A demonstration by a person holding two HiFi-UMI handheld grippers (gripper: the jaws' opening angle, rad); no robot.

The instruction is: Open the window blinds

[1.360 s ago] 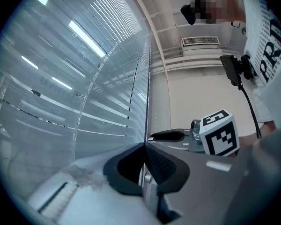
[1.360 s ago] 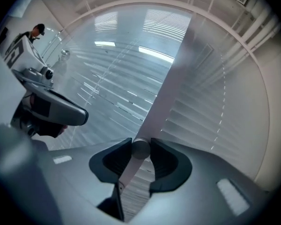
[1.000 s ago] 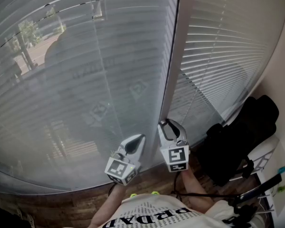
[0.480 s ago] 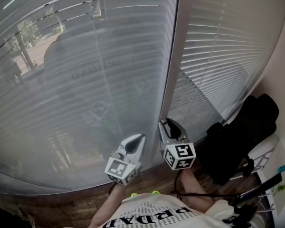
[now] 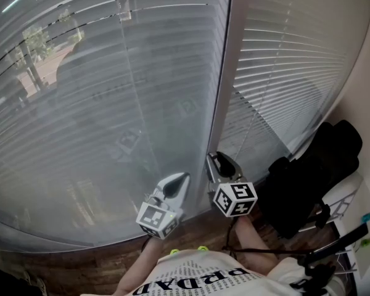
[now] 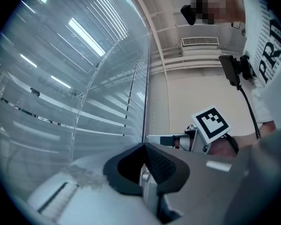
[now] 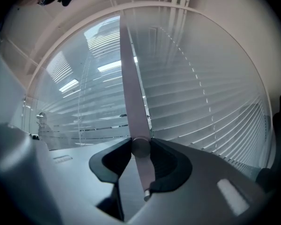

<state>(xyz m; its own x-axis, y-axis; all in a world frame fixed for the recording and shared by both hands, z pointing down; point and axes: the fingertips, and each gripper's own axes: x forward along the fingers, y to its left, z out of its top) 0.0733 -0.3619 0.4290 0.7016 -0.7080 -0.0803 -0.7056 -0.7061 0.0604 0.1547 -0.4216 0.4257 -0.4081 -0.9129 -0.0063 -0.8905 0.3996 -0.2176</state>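
Note:
Two white slatted blinds hang side by side, the left blind point(image 5: 111, 103) and the right blind point(image 5: 296, 54), with a pale upright post point(image 5: 225, 73) between them. My right gripper point(image 5: 216, 160) reaches level to the foot of that post. In the right gripper view the right gripper point(image 7: 140, 146) is shut on the blinds' tilt wand point(image 7: 131, 97), a thin pale rod running up between the pads. My left gripper point(image 5: 184, 177) hangs just left of it, close to the left blind. Its pads meet at the tip point(image 6: 143, 145) with nothing between them.
A black bag or chair point(image 5: 314, 171) stands against the wall at the right. Dark stand legs and cables point(image 5: 333, 251) lie at the bottom right. Wood flooring point(image 5: 111, 264) runs under the window. Lift cords point(image 5: 253, 128) hang down the right blind.
My right gripper has rolled around the wand, and its marker cube now shows a tilted face. The marker reflections in the left blind have shifted upward. The left gripper has not moved.

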